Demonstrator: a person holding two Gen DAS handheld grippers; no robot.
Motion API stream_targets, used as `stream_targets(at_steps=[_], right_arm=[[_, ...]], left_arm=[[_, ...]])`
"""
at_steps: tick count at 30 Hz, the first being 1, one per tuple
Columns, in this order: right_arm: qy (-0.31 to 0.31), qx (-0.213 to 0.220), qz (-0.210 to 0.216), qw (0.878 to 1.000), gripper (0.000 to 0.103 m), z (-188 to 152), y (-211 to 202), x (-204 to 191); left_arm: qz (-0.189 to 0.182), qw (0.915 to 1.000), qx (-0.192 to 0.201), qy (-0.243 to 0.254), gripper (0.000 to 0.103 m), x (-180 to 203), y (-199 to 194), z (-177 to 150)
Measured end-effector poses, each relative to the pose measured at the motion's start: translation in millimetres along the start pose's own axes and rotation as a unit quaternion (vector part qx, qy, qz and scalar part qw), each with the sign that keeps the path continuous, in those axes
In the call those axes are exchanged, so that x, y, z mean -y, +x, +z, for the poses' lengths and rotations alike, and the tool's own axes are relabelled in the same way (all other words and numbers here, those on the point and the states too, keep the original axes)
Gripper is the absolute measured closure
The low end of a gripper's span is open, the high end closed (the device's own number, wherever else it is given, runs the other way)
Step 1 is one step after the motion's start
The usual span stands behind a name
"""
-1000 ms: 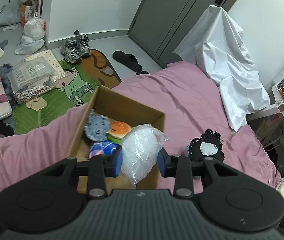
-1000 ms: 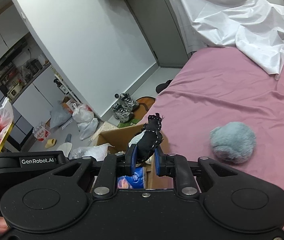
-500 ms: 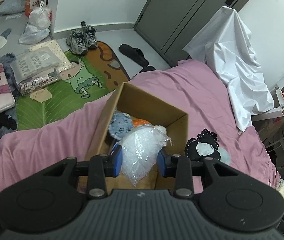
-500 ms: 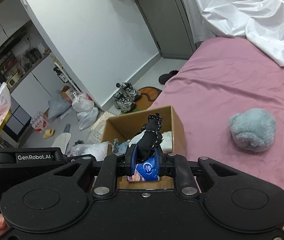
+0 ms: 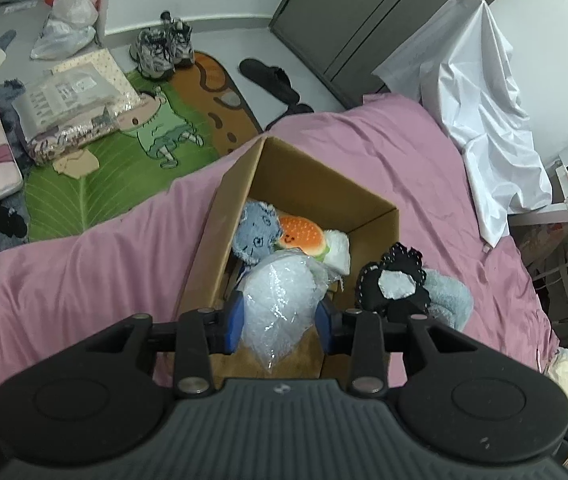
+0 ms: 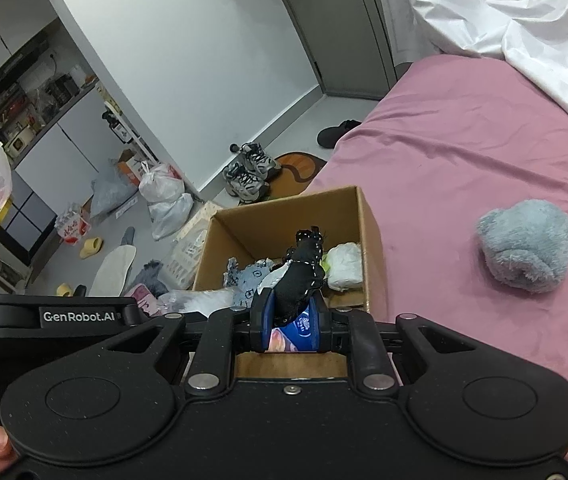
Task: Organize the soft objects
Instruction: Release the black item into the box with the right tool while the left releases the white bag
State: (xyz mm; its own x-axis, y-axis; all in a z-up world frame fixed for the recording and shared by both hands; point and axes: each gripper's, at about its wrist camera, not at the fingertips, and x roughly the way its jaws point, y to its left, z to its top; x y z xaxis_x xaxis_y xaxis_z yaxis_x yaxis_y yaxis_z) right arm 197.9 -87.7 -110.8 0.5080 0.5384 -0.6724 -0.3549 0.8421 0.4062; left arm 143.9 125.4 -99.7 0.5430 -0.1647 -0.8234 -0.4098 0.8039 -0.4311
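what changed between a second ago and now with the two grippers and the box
Both grippers moved in over the cardboard box, which now looks larger and sits under them. The left gripper stays clamped on the clear plastic bag, and the right gripper stays on the black lace-trimmed item. Nothing was let go. The grey plush lies unmoved on the pink bedsheet.

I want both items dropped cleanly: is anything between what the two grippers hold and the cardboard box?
Nothing visible blocks either. The left gripper holds the clear plastic bag over the open cardboard box; the right gripper holds the black lacy item above it too. The box is open-topped, partly filled with soft toys, with room left.
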Motion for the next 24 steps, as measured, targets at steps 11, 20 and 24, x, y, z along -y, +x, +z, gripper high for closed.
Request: stream_targets(at_steps=[11, 20, 24], right_arm=[[-0.008, -0.021, 0.017, 1.000, 0.084, -5, 8, -8], [-0.011, -0.030, 0.035, 0.999, 0.078, -11, 4, -17], [-0.005, -0.037, 0.034, 0.999, 0.040, -11, -1, -13]], left_arm=[[0.009, 0.9997, 0.012, -0.017, 0.061, -9, -10, 6], [0.024, 0.9995, 0.017, -0.011, 0.056, -8, -17, 3], [0.032, 0.9993, 0.021, -0.002, 0.046, -2, -20, 3]])
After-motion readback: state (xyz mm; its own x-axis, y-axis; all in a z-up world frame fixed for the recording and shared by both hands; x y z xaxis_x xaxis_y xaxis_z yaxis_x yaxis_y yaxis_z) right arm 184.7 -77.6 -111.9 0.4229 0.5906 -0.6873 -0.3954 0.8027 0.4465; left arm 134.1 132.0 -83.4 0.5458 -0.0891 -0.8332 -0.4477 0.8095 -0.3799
